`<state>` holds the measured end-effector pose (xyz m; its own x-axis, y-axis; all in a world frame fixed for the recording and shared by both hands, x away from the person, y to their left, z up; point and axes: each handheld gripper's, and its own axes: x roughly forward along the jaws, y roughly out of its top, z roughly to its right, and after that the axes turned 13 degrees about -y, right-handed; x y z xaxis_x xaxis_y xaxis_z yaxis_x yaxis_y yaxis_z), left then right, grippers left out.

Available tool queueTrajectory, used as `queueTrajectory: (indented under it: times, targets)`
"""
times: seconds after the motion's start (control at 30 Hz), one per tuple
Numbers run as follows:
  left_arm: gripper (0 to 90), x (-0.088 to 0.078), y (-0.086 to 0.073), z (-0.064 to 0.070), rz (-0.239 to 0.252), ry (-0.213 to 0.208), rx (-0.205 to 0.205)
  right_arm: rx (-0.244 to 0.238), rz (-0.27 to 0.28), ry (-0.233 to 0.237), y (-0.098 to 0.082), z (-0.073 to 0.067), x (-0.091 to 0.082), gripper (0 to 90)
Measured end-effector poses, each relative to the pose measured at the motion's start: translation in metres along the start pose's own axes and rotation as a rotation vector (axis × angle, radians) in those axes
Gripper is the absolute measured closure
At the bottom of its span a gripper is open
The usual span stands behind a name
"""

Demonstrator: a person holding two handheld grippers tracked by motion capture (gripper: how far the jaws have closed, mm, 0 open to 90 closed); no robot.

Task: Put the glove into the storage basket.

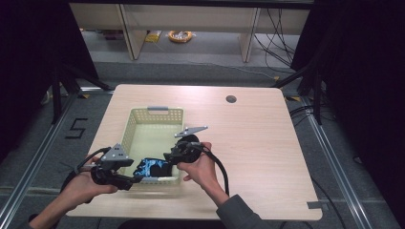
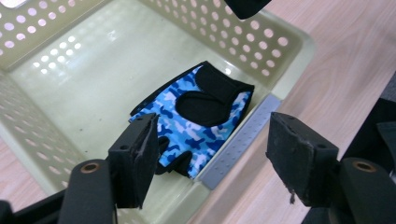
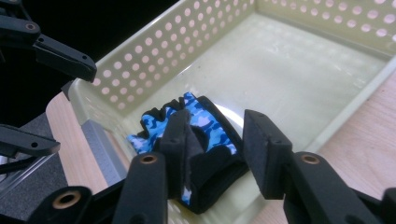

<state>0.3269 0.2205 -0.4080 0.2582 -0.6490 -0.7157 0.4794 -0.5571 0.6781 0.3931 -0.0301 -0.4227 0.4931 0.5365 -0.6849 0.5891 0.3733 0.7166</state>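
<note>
Glove (image 1: 154, 168), blue camouflage with black patches, lying in the near end of a pale perforated basket (image 1: 131, 125) on a wooden table (image 1: 258, 143), high view. Left gripper (image 1: 135, 180) at the basket's near left corner, right gripper (image 1: 167, 156) above the near right rim.

Left gripper view: jaws spread wide, nothing between the pads, glove (image 2: 196, 116) flat on the basket floor (image 2: 107, 60) beyond them.

Right gripper view: jaws apart, hanging over the glove (image 3: 205, 126), not pinching it; left gripper's jaws at the left edge.
</note>
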Motion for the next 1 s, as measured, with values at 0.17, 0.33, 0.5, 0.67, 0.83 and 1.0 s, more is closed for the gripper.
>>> queueTrajectory:
  times: [0.17,0.33,0.5,0.67,0.83,1.0]
  targets:
    - [31.0,0.001,0.000,0.009,0.005,-0.015,0.014,0.004,0.026,0.001,-0.005,0.008,-0.013,60.8]
    - [30.1,0.004,0.000,0.020,0.025,-0.036,0.023,0.021,0.060,0.004,-0.012,0.017,-0.026,58.2]
    - [29.3,0.010,0.000,0.029,0.029,-0.057,0.037,0.024,0.081,-0.012,-0.018,0.025,-0.040,56.0]
    - [28.9,0.015,0.002,0.035,0.047,-0.084,0.035,0.020,0.102,-0.022,-0.025,0.033,-0.051,53.4]
    - [28.8,0.021,0.004,0.039,0.057,-0.097,0.035,0.025,0.116,-0.033,-0.031,0.038,-0.059,51.8]
    - [28.7,0.026,0.002,0.042,0.056,-0.103,0.041,0.030,0.143,-0.035,-0.037,0.043,-0.066,50.5]
